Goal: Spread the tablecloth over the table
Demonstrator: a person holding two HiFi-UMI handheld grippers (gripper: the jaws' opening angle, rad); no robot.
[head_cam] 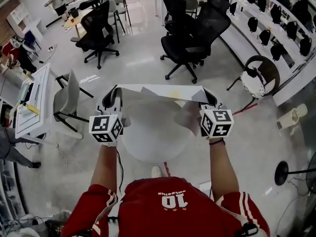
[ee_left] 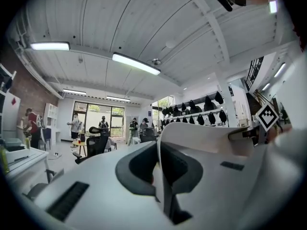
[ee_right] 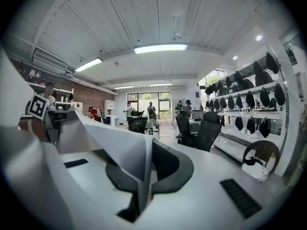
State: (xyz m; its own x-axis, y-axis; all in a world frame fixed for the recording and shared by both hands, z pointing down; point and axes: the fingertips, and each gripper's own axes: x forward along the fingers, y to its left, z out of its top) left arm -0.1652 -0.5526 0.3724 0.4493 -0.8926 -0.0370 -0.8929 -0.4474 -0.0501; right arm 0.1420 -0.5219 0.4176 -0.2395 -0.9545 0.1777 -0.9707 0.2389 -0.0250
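left gripper (head_cam: 113, 97) clamped shut on tablecloth (head_cam: 163, 92) corner; right gripper (head_cam: 208, 100) same deal, pinching other corner; tablecloth stretched between them, held over round white table (head_cam: 148, 149)

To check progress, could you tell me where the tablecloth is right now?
In the head view, the tablecloth is held at centre between the left gripper and right gripper, above the round white table.

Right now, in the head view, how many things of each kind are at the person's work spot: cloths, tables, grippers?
tablecloth: 1
round white table: 1
grippers: 2, the left gripper and the right gripper, both shut on the tablecloth
Total: 4
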